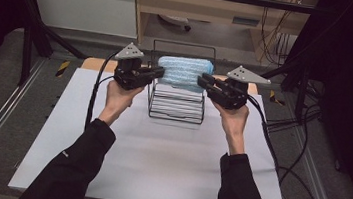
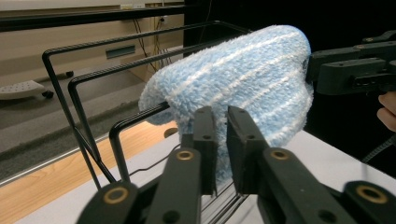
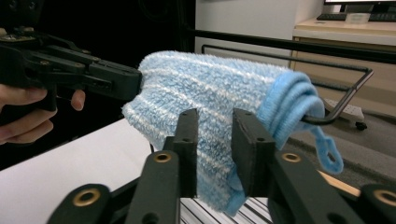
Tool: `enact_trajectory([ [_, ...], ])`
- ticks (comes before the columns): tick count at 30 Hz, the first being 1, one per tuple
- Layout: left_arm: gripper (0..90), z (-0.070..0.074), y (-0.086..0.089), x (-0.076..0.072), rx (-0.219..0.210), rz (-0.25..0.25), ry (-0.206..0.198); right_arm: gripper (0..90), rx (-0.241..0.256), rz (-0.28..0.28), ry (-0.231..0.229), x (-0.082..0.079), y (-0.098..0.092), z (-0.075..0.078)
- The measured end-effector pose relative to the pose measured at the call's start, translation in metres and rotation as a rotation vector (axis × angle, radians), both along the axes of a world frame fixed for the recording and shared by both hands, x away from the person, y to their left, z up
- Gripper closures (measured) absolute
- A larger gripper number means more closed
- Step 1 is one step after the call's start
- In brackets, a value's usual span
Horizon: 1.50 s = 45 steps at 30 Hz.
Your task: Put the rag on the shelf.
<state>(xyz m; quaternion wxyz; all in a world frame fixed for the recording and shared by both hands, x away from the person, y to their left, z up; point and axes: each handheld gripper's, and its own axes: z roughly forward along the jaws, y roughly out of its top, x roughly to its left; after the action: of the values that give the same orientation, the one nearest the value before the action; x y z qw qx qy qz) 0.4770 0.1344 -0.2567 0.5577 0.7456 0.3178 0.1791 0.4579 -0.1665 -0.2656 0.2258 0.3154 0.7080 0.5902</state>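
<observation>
A fluffy light-blue striped towel (image 1: 185,70) lies folded over the top bars of a black wire rack (image 1: 175,112) at the far middle of the white table. My left gripper (image 1: 161,71) meets the towel's left end. In the left gripper view its jaws (image 2: 222,116) stand almost together with towel (image 2: 243,74) fabric pinched in the narrow gap. My right gripper (image 1: 201,80) is at the towel's right end. In the right gripper view its jaws (image 3: 215,119) clamp a thicker fold of the towel (image 3: 205,88), beside the rack bar (image 3: 345,100).
The white table top (image 1: 158,158) stretches wide in front of the rack. A wooden strip (image 1: 93,63) runs along its far edge. Black cables (image 1: 296,178) trail off the right side. Dark frame posts (image 1: 27,47) stand at the back corners.
</observation>
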Motion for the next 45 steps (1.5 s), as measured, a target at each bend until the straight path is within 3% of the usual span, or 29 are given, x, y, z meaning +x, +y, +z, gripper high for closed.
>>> enact_trajectory([
  [7,71.2,0.006,0.003,-0.006,0.022,0.02,-0.019,60.8,0.019,-0.002,-0.005,-0.005,-0.001,0.01],
  [19,47.6,0.013,0.02,-0.014,0.019,0.053,0.01,44.1,0.05,-0.015,0.011,-0.011,-0.009,0.023],
  [25,40.2,0.012,0.033,-0.017,0.026,0.065,0.021,36.4,0.055,-0.021,0.019,-0.014,-0.014,0.026],
  [35,25.5,0.001,0.048,-0.031,0.097,0.076,0.03,11.6,0.025,-0.023,0.06,-0.017,-0.019,0.027],
  [41,17.0,-0.014,0.061,-0.04,0.122,0.089,0.044,5.8,-0.002,-0.039,0.043,-0.025,-0.023,0.023],
  [45,13.7,-0.025,0.069,-0.046,0.163,0.095,0.056,3.9,-0.024,-0.038,0.046,-0.03,-0.026,0.017],
])
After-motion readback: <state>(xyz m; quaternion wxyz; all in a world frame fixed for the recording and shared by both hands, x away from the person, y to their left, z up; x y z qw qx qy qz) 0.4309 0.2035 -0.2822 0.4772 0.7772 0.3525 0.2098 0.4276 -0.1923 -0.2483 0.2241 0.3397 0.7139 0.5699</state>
